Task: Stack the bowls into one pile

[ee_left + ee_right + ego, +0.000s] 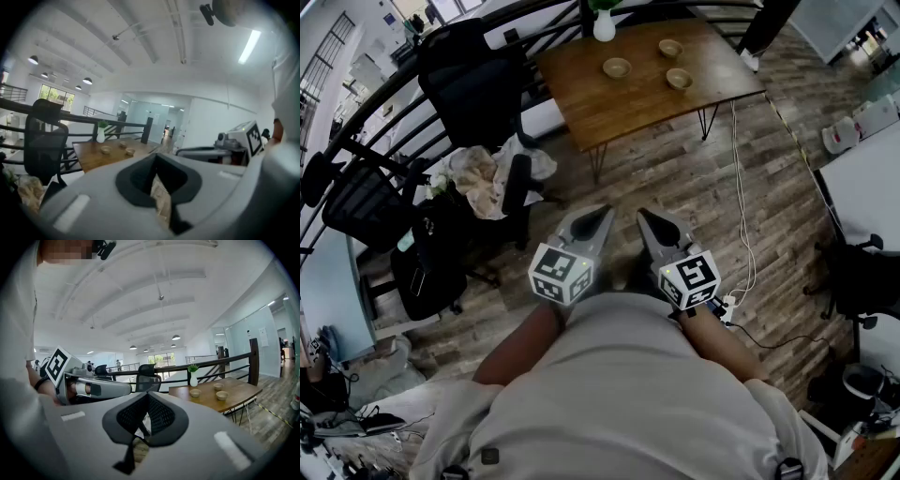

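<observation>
Down near the middle of the head view, the left gripper (602,214) and the right gripper (643,216) sit side by side, close to the person's body and above the wooden floor (703,234). Each gripper has its fingers clenched together at the tips, and nothing is held between them. The bowls are far away, at the top middle of the frame, on a brown worktop (628,117). The left bowl (617,67), the far bowl (670,48) and the right bowl (679,79) all stand apart, not in a pile. A white vase (605,25) stands at the worktop's top edge. A black chair (469,70) is at the upper left. A white cable (741,216) runs down the floor on the right.
</observation>
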